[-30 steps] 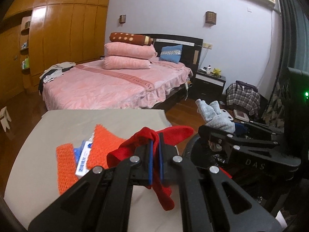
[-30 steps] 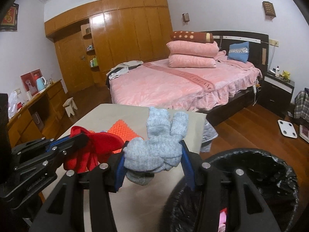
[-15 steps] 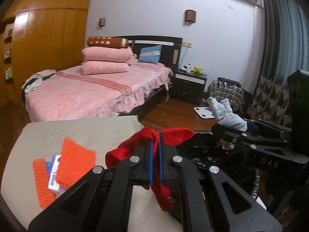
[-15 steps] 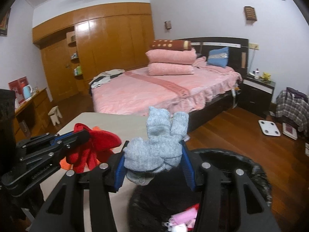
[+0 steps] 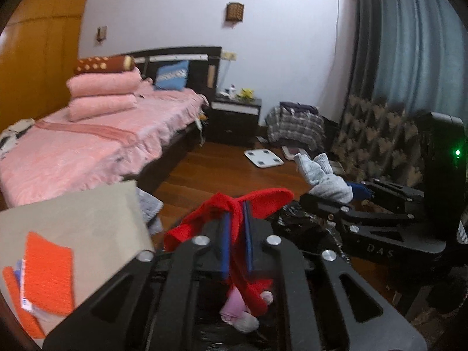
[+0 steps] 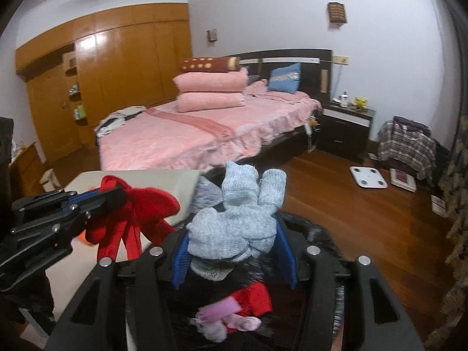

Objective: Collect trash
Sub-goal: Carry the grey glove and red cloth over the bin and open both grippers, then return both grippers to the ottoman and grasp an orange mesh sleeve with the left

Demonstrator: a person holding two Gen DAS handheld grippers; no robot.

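- My left claw point(image 5: 235, 234), lower centre of its view, has just been opening; the red knitted cloth point(image 5: 234, 207) hangs between its slightly parted blue pads.
- My right claw point(image 6: 234, 248) grips a bundled pale-grey knitted glove point(image 6: 237, 222).
- Both hover above the black-lined trash bin point(image 6: 318, 234), beside the beige surface point(image 5: 73, 216).

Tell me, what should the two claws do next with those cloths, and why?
Probably let go. The left claw, jaws just opening, has the red cloth hanging loosely between them above the black-lined trash bin; the right claw grips the grey knitted cloth over it.
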